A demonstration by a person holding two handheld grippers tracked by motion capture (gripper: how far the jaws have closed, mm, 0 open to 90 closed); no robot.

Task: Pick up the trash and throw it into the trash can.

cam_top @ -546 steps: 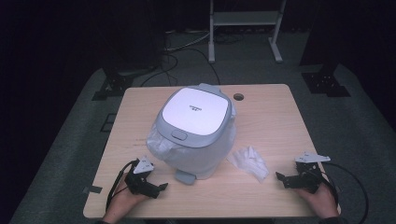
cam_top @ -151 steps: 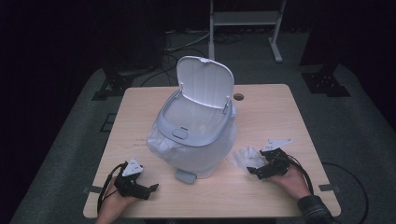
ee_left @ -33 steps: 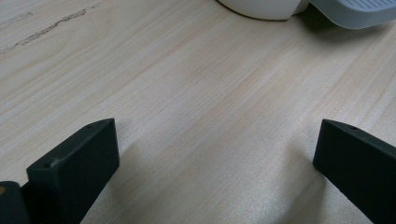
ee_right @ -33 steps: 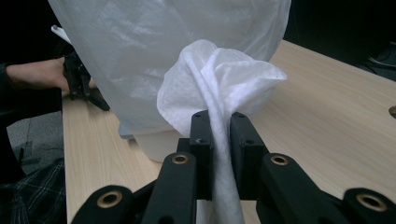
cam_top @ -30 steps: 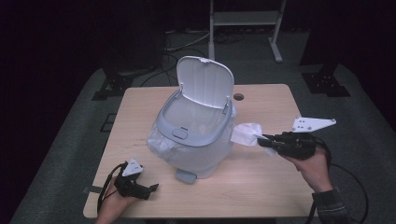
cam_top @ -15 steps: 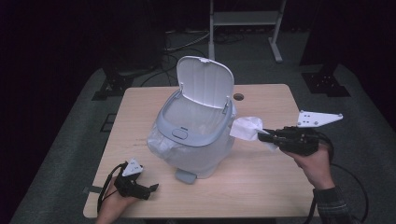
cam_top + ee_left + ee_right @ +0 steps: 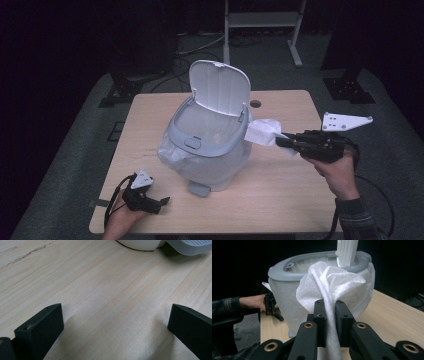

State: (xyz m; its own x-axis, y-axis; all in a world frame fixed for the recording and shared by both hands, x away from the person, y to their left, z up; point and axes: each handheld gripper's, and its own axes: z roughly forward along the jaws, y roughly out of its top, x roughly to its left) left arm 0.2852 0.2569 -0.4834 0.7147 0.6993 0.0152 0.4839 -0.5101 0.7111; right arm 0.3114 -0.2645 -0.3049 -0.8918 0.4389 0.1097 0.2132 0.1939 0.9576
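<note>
Clamped in the right gripper, a crumpled white tissue has been lifted from the table and is now held just beside the open bin's rim, ready for dropping in. Left gripper is rested, jaws spread, near the bin's front.

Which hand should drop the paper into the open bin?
The right. The right tool already pinches the crumpled paper beside the bin, whose lid is up. The left tool rests open on the table, holding nothing.
</note>
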